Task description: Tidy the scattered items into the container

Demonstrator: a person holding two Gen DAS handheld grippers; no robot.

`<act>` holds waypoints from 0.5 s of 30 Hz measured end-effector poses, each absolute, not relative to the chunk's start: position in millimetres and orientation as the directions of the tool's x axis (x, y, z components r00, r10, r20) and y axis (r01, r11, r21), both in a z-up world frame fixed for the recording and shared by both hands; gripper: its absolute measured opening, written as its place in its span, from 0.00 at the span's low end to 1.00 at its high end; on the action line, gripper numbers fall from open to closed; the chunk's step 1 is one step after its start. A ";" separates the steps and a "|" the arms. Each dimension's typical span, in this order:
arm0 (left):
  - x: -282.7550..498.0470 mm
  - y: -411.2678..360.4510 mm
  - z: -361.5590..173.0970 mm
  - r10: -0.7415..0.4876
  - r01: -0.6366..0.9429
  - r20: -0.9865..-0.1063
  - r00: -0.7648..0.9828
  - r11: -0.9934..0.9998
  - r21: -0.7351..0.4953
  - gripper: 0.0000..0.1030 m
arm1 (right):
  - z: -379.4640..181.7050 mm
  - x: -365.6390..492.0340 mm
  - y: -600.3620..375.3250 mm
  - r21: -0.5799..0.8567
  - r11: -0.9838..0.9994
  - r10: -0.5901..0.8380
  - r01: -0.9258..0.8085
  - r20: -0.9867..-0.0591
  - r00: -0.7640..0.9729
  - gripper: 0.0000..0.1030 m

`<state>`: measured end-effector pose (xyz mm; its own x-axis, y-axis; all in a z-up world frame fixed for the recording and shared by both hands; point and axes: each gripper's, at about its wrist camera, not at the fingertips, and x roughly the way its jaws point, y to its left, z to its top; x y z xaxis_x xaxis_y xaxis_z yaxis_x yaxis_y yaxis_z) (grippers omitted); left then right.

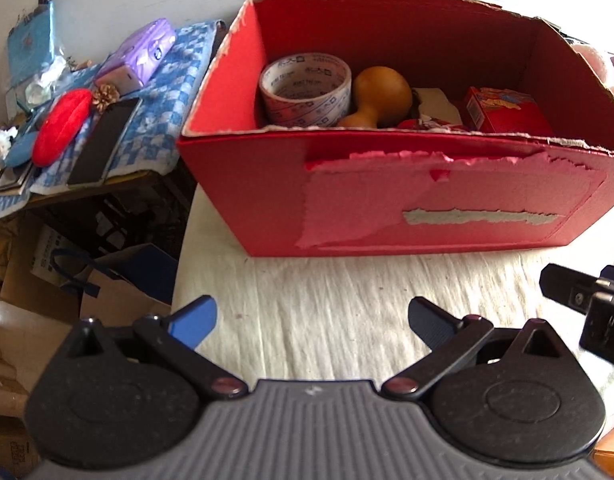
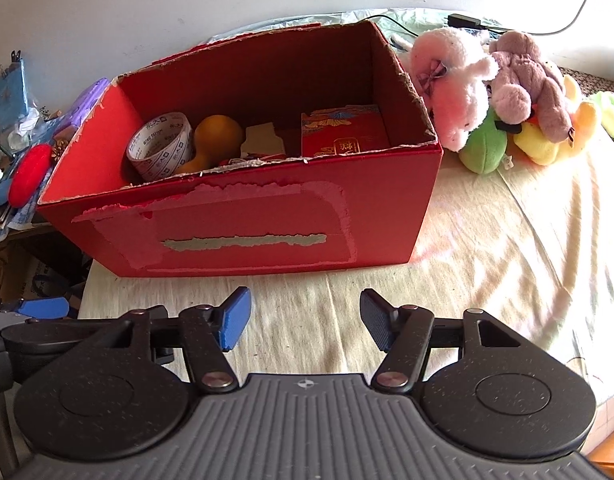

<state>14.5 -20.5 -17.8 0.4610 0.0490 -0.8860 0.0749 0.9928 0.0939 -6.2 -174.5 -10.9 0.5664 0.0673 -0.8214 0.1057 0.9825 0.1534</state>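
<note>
Tools: both are hovering low over the cloth-covered bench (image 2: 487,240), side by side, pointing at the front wall of the red box (image 2: 243,216).
Left tool (image 1: 313,322): it is sitting level with its jaws spread wide, holding nothing and touching nothing; only bare cloth is showing between the blue pads.
Right tool (image 2: 305,322): it is also sitting level, jaws standing moderately apart, empty, its pads clear of both the cloth and the box.
Neighbouring view: the right tool's black tip is showing at the right edge of the left camera (image 1: 587,304), and the left tool's blue pad is peeking in at the left edge of the right camera (image 2: 43,307).
Box: it is standing open-topped on the bench just ahead of both tools, its front face torn and peeling.
Contents: a tape roll (image 1: 306,89) is leaning at the left end, a yellow gourd (image 1: 377,96) is lying beside it, and a small red carton (image 1: 507,110) is resting toward the right.
Surroundings: plush toys (image 2: 491,92) are piling up just right of the box; a red pouch (image 1: 61,126) is lying on a blue checked cloth (image 1: 167,120) to the left, off the bench.
</note>
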 end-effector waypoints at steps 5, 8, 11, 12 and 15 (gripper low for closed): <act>14.8 -20.0 -18.9 0.042 0.095 -0.890 0.453 0.991 0.095 0.98 | -10.7 -6.1 -171.6 0.130 0.984 0.041 0.124 -0.833 0.551 0.62; 14.5 -20.2 -16.5 0.048 0.093 -0.889 0.455 0.991 0.101 0.98 | -11.7 -6.8 -167.7 0.105 0.987 0.024 0.119 -0.840 0.543 0.63; 12.8 -19.3 -14.2 0.054 0.082 -0.886 0.461 0.991 0.104 0.98 | -11.0 -6.9 -164.5 0.077 0.991 0.007 0.110 -0.844 0.536 0.64; 12.4 -19.1 -13.9 0.059 0.077 -0.885 0.462 0.991 0.106 0.98 | -10.3 -6.4 -163.9 0.068 0.992 0.000 0.108 -0.844 0.537 0.65; 9.4 -18.2 -12.8 0.074 0.069 -0.883 0.463 0.990 0.120 0.98 | -7.3 -4.5 -161.3 0.023 0.994 -0.037 0.103 -0.842 0.538 0.66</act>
